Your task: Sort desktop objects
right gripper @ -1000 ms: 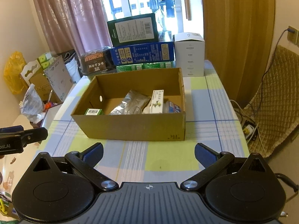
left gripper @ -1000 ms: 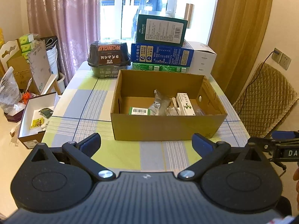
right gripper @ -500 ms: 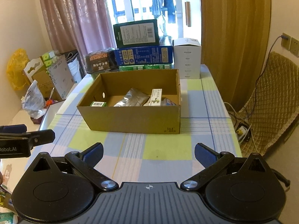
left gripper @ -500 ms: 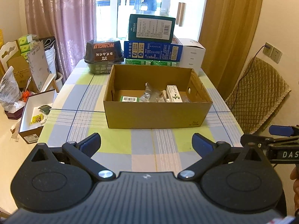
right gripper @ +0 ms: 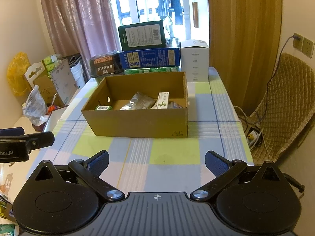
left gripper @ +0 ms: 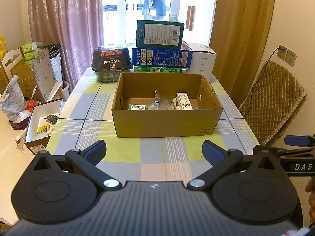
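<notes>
Currently, left wrist: left gripper (left gripper: pixel 153 152) wide, empty, short of carton (left gripper: pixel 167 124) on table (left gripper: pixel 78 118); packets (left gripper: pixel 161 103) inside. Right wrist: right gripper (right gripper: pixel 156 162) wide, empty; carton (right gripper: pixel 137 122) ahead. Risk: a jaw may catch the near wall and shove the carton.

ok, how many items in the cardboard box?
3 clear: green barcode box at left, silver pouch in the middle, white-green carton at right. More may lie hidden beside the carton.

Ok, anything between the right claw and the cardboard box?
No. In the right wrist view only bare checked tablecloth lies between the right claw and the cardboard box.
</notes>
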Motion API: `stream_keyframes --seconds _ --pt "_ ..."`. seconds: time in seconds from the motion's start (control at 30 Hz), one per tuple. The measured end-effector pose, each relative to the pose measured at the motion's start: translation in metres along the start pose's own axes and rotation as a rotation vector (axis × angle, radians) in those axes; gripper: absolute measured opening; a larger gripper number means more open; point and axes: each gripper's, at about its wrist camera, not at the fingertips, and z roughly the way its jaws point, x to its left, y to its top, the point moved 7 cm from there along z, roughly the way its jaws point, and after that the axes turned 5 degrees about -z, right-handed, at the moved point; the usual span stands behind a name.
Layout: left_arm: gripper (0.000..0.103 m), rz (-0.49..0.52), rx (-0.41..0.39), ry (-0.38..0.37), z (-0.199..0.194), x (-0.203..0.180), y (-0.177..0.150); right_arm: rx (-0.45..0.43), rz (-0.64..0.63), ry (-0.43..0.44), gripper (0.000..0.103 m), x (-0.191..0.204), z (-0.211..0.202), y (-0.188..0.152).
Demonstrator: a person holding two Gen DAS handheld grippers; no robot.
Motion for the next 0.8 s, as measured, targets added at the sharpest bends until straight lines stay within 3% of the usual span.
stream_keyframes --seconds 0.8 --pt "0.102 -0.002 0.046 0.008 0.017 0.004 -0.014 0.016 0.003 0.002 0.101 0.005 0.009 -0.008"
